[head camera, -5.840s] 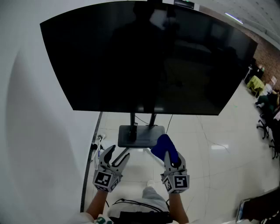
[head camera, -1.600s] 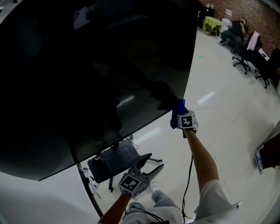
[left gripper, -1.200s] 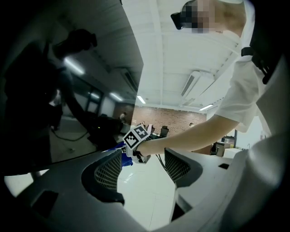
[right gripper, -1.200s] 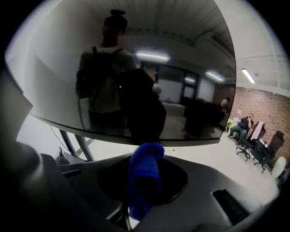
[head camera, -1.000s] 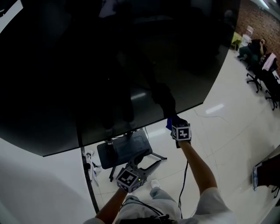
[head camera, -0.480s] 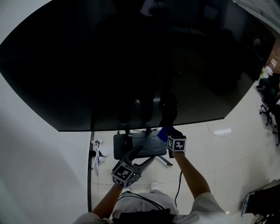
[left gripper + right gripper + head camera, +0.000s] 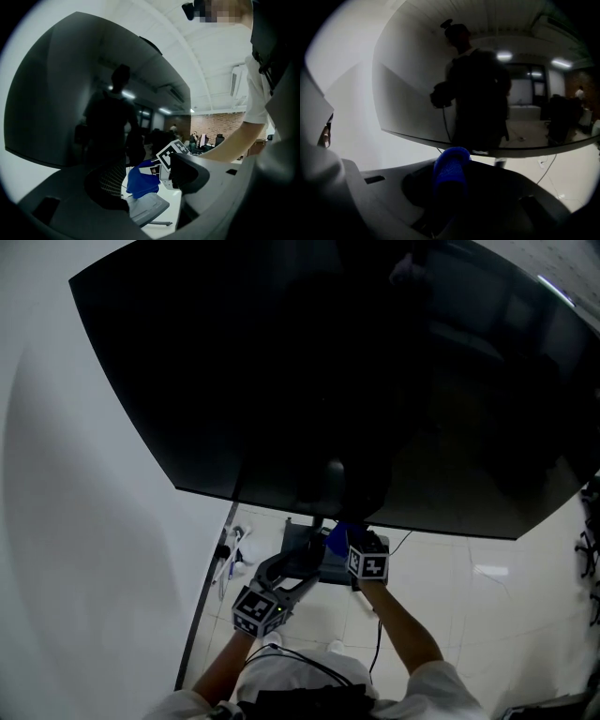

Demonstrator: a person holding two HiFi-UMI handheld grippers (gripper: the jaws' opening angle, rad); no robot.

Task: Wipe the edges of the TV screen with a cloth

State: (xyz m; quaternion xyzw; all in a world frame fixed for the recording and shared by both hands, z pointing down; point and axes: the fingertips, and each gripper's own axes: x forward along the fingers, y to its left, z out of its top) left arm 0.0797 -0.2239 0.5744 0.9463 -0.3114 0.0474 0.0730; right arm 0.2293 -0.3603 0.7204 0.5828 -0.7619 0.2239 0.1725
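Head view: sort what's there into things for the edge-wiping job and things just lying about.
For the job:
TV screen
blue cloth
right gripper, shut on the cloth by the screen's lower edge

Just lying about:
left gripper, open and empty
stand base
cables on the floor by the wall

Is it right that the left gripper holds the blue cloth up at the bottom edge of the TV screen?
No: the right gripper holds the blue cloth at the bottom edge of the TV screen, as the right gripper view shows. The left gripper is open and empty.
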